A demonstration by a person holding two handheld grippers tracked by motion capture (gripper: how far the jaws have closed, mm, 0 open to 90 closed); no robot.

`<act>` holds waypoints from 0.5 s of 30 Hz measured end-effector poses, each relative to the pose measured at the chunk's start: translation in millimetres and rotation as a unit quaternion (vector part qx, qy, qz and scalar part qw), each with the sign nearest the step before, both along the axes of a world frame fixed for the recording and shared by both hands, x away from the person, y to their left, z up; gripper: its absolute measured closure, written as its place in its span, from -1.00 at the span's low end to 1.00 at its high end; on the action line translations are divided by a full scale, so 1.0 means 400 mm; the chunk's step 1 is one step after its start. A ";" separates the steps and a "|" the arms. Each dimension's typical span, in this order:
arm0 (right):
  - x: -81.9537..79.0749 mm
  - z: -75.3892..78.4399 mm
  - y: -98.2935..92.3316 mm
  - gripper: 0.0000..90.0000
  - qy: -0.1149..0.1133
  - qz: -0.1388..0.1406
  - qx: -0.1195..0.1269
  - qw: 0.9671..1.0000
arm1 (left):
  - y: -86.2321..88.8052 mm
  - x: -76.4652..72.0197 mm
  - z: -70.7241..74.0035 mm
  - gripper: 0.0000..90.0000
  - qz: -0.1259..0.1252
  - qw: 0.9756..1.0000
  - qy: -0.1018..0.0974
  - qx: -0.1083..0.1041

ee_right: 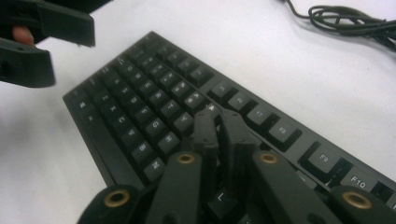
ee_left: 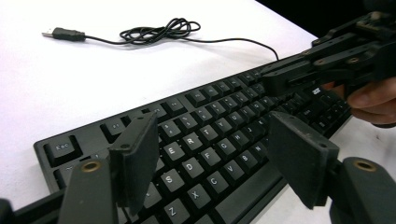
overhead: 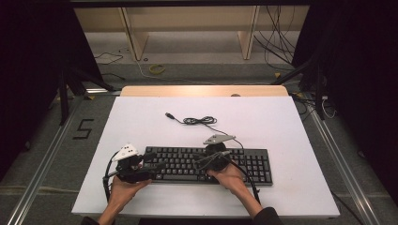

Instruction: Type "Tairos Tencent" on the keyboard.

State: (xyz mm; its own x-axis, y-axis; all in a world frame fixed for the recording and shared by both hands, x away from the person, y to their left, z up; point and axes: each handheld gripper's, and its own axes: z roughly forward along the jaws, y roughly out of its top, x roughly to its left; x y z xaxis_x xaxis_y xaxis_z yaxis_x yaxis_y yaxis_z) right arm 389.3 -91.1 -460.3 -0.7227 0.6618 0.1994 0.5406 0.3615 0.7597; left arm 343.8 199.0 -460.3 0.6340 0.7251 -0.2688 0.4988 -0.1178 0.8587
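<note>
The keyboard (overhead: 209, 165) lies near the table's (overhead: 281, 126) front edge, the left gripper (ee_left: 212, 154) spread wide over its left end and the right gripper (ee_right: 219, 126) pinched together above the keys.

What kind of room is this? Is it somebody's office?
Probably a lab or recording room, not an office. A keyboard lies unplugged on a white table, metal rails run along the floor, loose cables trail behind, and dark curtains hang at the sides.
</note>
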 end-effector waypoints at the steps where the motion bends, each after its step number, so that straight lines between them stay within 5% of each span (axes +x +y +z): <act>1: 0.000 -0.002 0.001 0.96 0.001 -0.001 -0.002 1.000 | -0.001 -0.001 0.000 -0.26 -0.001 1.000 0.000 0.000; 15: 0.010 -0.034 0.028 1.00 0.011 -0.003 -0.025 1.000 | -0.006 -0.010 0.002 -0.29 -0.004 1.000 -0.002 0.002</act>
State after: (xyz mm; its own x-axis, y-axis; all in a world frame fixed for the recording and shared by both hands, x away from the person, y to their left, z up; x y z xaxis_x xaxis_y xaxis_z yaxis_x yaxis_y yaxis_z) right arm 393.4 -79.9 -474.1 -0.7139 0.6760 0.1829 0.5601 0.3945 0.7285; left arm 339.8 196.6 -459.5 0.6405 0.7211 -0.2641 0.4948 -0.1245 0.8600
